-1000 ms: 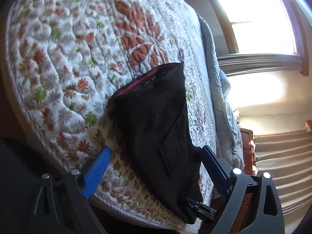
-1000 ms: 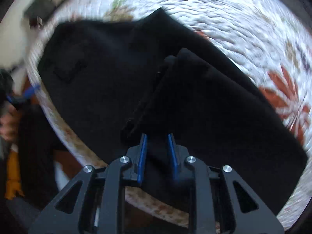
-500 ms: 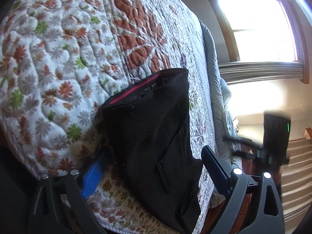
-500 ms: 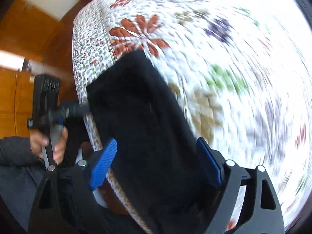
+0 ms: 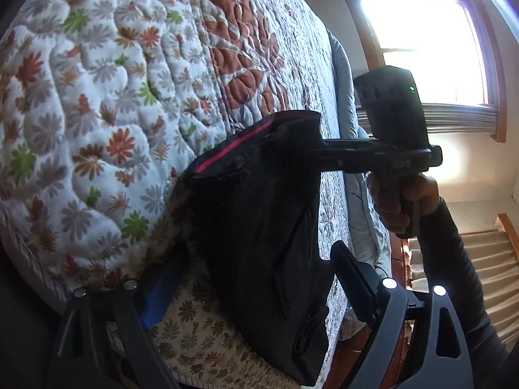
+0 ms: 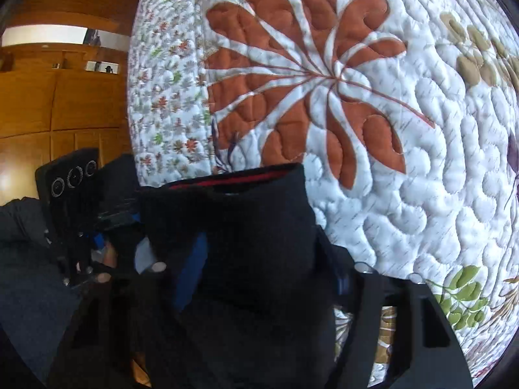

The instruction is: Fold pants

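The black pants (image 5: pixel 259 236) lie folded into a compact stack on the quilted bed (image 5: pixel 97 97), with a red waistband strip along the far edge. My left gripper (image 5: pixel 256 278) is open, its fingers on either side of the stack's near end. In the right wrist view the pants (image 6: pixel 246 246) fill the lower middle, and my right gripper (image 6: pixel 269 265) is open with its fingers straddling the stack. The right gripper also shows in the left wrist view (image 5: pixel 392 123), held at the stack's far corner.
The floral quilt (image 6: pixel 389 129) covers the bed. A bright window (image 5: pixel 421 42) and carpeted stairs (image 5: pixel 470 259) are at the right in the left wrist view. Wooden cabinets (image 6: pixel 65 81) stand beyond the bed's edge. The left gripper body (image 6: pixel 71 201) sits at the left.
My right gripper let go of the pants fabric, opened and swung round to the folded stack's other end. My left gripper moved in closer around the stack.
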`<state>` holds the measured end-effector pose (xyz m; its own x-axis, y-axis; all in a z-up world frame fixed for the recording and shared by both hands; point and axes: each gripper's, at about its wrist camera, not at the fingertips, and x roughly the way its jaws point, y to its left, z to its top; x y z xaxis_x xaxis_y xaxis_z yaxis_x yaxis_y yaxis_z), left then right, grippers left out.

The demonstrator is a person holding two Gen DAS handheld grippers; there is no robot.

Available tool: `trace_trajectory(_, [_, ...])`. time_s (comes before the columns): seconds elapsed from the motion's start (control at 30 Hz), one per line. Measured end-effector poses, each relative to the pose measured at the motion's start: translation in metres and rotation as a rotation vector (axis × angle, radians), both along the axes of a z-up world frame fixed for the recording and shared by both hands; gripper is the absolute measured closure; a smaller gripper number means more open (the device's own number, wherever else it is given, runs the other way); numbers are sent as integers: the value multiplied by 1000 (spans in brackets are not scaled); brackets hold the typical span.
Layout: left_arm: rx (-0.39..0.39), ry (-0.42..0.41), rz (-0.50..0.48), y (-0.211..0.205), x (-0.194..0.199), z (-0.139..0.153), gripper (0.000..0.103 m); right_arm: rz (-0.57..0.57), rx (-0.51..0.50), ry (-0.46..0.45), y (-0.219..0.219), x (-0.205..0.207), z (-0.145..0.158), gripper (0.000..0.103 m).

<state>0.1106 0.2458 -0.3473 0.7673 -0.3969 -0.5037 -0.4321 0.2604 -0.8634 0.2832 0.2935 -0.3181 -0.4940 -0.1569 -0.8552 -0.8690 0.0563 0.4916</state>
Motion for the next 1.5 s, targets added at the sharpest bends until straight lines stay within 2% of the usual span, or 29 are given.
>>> trace_trajectory(0.03, [3, 12, 0, -1, -1, 0, 25, 8, -2, -4, 0, 1, 0, 57])
trace_trajectory(0.1, [-7, 31, 6, 0, -2, -2, 36, -8, -4, 20, 1, 7, 4, 62])
trace_trajectory(0.17, [-21, 25, 2, 2, 0, -3, 37, -19, -3, 30, -2, 10, 8, 62])
trace_trajectory(0.3, [2, 32, 1, 3, 4, -3, 36, -16, -4, 10, -5, 9, 11, 62])
trace_trajectory(0.43, [49, 13, -3, 6, 9, 14, 42, -22, 6, 24, -7, 4, 18, 67])
trace_trajectory(0.5, [70, 9, -20, 6, 14, 20, 42, -26, 20, 40, -11, 5, 28, 68])
trace_trajectory(0.57, [90, 37, -40, 4, 18, 19, 37, -40, 39, 49, -18, 9, 39, 69])
trace_trajectory(0.63, [113, 63, -16, 4, 15, 16, 30, -44, 59, 53, -23, 10, 47, 70])
trace_trajectory(0.83, [126, 2, 13, 3, 15, 14, 16, -52, 57, 57, -21, 12, 37, 70])
trace_trajectory(0.97, [133, -44, -11, 1, 27, 16, 18, -38, 49, 65, -17, 12, 32, 69])
trace_trajectory(1.17, [187, -75, -48, -8, 39, 30, 19, -37, 76, 67, -28, 18, 52, 69])
trace_trajectory(1.23, [227, -62, -43, -8, 36, 34, 22, -37, 87, 68, -32, 19, 59, 69])
trace_trajectory(1.27, [262, -61, -39, -8, 36, 38, 22, -37, 91, 68, -34, 18, 62, 69])
trace_trajectory(1.3, [331, -48, -27, -8, 36, 44, 22, -35, 96, 64, -36, 17, 66, 69])
trace_trajectory(1.33, [357, -35, -20, -7, 38, 44, 20, -35, 100, 62, -37, 17, 68, 69])
trace_trajectory(1.37, [348, -22, -27, -5, 42, 41, 20, -37, 106, 59, -39, 17, 71, 69])
trace_trajectory(1.43, [250, -19, -76, -3, 50, 26, 20, -41, 113, 55, -41, 17, 74, 70])
trace_trajectory(1.5, [236, -62, -87, -4, 52, 25, 22, -44, 120, 55, -43, 17, 76, 69])
